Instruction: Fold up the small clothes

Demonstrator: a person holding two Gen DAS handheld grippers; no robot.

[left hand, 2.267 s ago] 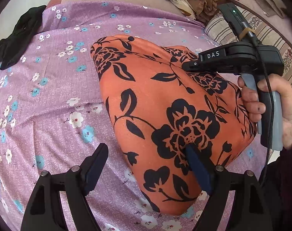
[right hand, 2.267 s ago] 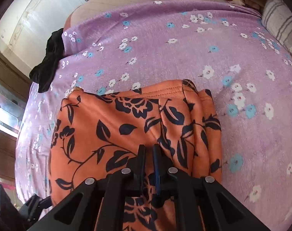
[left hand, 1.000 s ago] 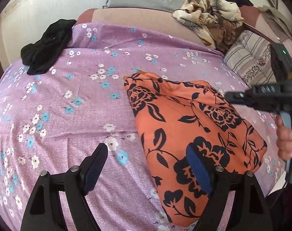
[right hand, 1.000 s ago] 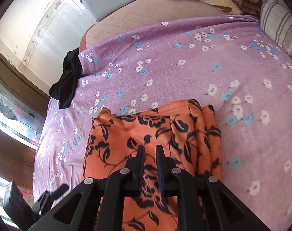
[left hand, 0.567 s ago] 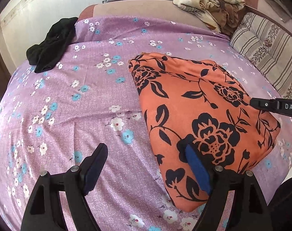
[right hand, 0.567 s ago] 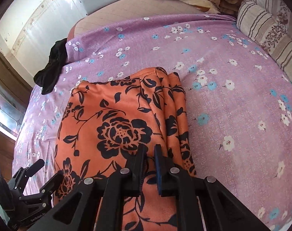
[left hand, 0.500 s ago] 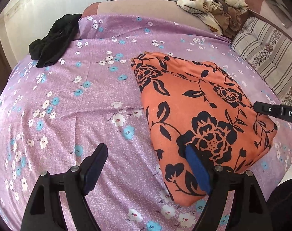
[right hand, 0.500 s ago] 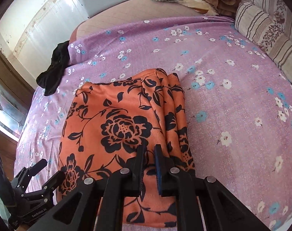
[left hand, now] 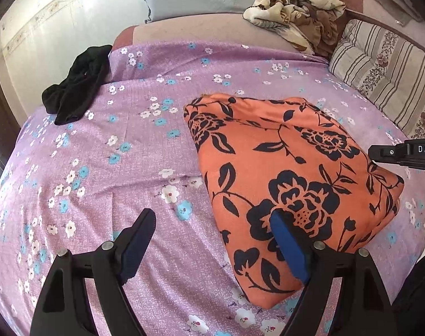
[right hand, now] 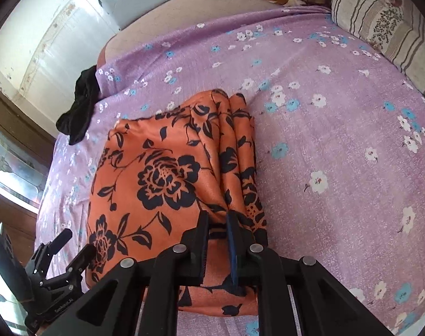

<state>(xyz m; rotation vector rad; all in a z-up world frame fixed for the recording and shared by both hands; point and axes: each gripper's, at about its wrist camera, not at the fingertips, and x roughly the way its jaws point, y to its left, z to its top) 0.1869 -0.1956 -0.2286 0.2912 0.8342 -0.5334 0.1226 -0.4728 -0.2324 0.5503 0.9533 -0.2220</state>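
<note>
An orange flowered garment (right hand: 162,184) is clamped at its 5 o'clock edge by the right tongs (right hand: 216,221) on the bed (right hand: 338,145); the left tongs (left hand: 212,240) are held apart

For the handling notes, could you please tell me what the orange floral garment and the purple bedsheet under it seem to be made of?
Orange floral garment: probably a thin, smooth satin-like synthetic; it shows a slight sheen and falls in soft narrow pleats. Purple bedsheet: likely matte woven cotton or a blend; a fine grainy weave shows, without shine.
</note>
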